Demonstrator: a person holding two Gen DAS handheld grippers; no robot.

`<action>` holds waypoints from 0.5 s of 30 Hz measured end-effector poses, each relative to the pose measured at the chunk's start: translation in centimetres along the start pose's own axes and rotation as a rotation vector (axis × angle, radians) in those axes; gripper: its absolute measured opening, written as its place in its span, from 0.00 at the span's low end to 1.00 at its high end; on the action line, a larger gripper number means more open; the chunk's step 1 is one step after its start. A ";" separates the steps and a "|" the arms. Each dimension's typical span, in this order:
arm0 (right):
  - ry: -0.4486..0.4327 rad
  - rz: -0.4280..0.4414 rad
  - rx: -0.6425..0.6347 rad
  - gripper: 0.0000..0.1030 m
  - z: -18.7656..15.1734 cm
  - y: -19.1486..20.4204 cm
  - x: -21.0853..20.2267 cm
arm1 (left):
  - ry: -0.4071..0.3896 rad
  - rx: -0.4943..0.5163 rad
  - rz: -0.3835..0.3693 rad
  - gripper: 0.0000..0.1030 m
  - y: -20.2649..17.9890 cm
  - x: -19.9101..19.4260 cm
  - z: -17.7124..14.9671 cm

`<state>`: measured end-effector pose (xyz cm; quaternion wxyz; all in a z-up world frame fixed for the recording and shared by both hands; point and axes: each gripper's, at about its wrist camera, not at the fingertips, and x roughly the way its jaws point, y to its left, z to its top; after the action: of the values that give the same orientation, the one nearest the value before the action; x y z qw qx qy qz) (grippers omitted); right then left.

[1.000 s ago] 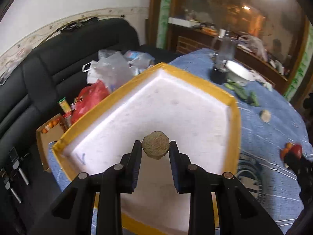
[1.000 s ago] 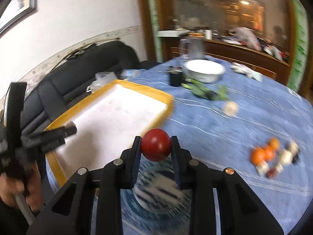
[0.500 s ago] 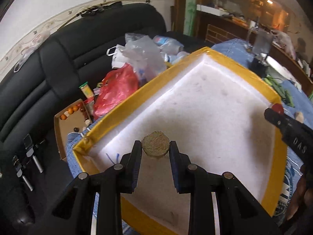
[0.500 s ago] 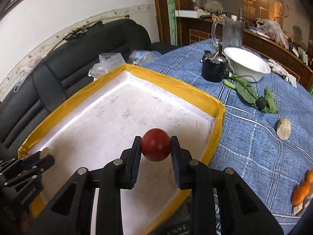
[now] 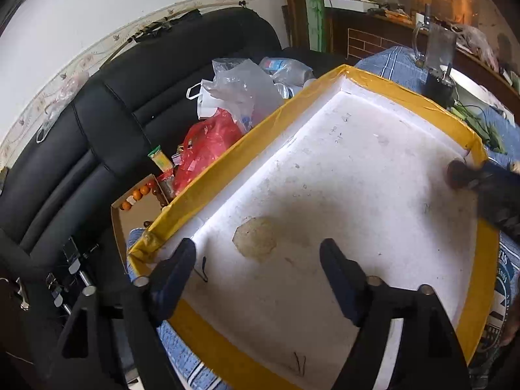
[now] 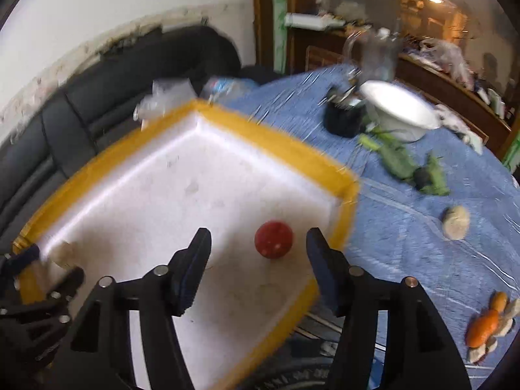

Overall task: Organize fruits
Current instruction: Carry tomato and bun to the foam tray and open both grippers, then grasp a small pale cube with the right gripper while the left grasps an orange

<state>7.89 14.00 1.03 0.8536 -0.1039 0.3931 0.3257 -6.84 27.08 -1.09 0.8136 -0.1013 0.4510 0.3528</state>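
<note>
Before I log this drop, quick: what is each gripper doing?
Left gripper: open, holding nothing; brown fruit in the tray.
Right gripper: open, holding nothing; red fruit in the tray.

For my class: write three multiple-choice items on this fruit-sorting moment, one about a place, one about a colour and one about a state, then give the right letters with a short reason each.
1. Where is the red fruit?
A. inside the foam tray
B. in the white bowl
C. on the sofa

2. What colour is the tray's rim?
A. green
B. yellow
C. black

3. How is the right claw?
A. shut on the red fruit
B. shut and empty
C. open

Answers:
1 A, it lies on the tray's white floor, within the rim.
2 B, a yellow band runs round the white foam.
3 C, both fingers stand wide apart, clear of the fruit between them.

The left claw is open too, with the brownish fruit beyond it in the tray.
</note>
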 end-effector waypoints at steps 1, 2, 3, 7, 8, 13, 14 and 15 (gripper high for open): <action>-0.028 -0.003 0.016 0.68 0.0 -0.8 -1.2 | -0.007 -0.015 -0.009 0.77 0.2 -0.3 0.1; -0.058 -0.007 0.038 0.70 -0.2 -1.8 -2.7 | -0.015 -0.027 -0.015 0.77 0.3 -0.6 0.1; -0.075 -0.015 0.060 0.74 -0.4 -2.6 -3.7 | -0.032 -0.042 -0.021 0.77 0.5 -1.2 0.1; -0.154 -0.065 0.176 0.82 -3.3 -7.1 -8.9 | -0.106 -0.105 -0.074 0.78 0.3 -3.5 0.2; -0.167 -0.082 0.206 0.82 -4.7 -8.6 -10.2 | -0.132 -0.115 -0.100 0.78 -0.2 -4.4 0.0; -0.169 -0.154 0.300 0.82 -10.6 -14.3 -13.8 | -0.211 -0.013 -0.235 0.78 -5.1 -7.4 -0.9; -0.150 -0.183 0.316 0.82 -12.3 -15.7 -14.2 | -0.217 0.023 -0.258 0.79 -6.4 -7.8 -1.1; -0.133 -0.206 0.326 0.82 -13.4 -16.9 -14.4 | -0.220 0.060 -0.282 0.79 -7.7 -8.1 -1.3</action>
<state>3.69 -11.56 1.36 0.9119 0.0180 0.3707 0.1750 -5.37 16.91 3.51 0.9021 -0.0999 0.3507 0.2307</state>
